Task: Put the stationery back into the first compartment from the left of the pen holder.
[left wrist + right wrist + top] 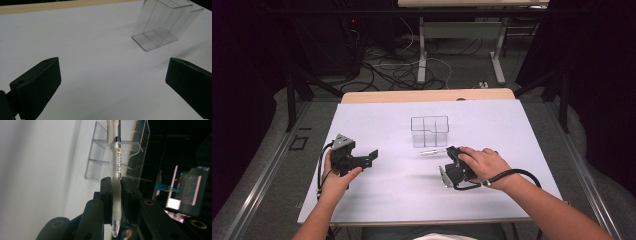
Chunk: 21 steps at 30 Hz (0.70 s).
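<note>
A clear plastic organizer (429,131) with several compartments stands upright at the middle of the white table top (382,200). My right gripper (451,153) lies on its side just in front of it, shut on a clear pen (431,151) that points left across the table. In the right gripper view the jaws (115,182) clamp the pen's white grip; the pen barrel (117,157) runs toward the organizer (100,162). My left gripper (371,159) is at the table's left, open, with nothing between its jaws (112,85). The organizer (160,27) stands ahead of it.
The wooden back edge of the table (427,95) runs behind the white sheet. Beyond it lie floor cables (392,70) and the legs of another table (422,50). Dark frame posts stand at both sides. A lit screen (185,192) glows in the right gripper view.
</note>
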### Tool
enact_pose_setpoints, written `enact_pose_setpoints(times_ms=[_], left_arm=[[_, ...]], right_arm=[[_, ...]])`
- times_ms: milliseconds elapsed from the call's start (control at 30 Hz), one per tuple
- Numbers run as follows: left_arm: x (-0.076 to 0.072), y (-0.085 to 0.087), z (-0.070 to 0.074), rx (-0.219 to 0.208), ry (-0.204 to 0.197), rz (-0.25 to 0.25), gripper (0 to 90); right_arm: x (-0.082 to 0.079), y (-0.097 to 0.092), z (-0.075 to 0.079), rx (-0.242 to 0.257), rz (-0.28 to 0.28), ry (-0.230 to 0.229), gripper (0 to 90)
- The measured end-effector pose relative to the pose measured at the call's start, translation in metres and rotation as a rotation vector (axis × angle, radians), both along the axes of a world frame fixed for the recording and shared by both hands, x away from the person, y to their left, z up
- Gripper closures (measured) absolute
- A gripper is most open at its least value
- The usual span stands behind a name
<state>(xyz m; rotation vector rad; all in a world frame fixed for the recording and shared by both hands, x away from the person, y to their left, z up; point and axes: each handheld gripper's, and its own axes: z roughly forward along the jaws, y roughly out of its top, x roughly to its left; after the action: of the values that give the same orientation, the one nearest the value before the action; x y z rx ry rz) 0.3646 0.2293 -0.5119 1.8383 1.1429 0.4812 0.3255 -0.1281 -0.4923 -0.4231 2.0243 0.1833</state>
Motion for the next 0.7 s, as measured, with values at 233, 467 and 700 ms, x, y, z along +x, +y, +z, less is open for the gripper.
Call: enact_pose_setpoints(times_ms=[233, 467, 700], left_arm=[[-0.001, -0.026, 0.014, 0.03, -0.04, -0.075, 0.9], [-0.003, -0.056, 0.037, 0.094, -0.077, -0.193, 16.4], [0.001, -0.085, 0.057, 0.154, -0.105, -0.309, 33.5]], right_arm=[[0.008, -0.013, 0.018, -0.159, 0.031, -0.116, 79.7], [0.02, -0.021, 0.033, -0.24, 0.035, -0.188, 79.7], [0.02, -0.017, 0.041, -0.282, 0.072, -0.232, 79.7]])
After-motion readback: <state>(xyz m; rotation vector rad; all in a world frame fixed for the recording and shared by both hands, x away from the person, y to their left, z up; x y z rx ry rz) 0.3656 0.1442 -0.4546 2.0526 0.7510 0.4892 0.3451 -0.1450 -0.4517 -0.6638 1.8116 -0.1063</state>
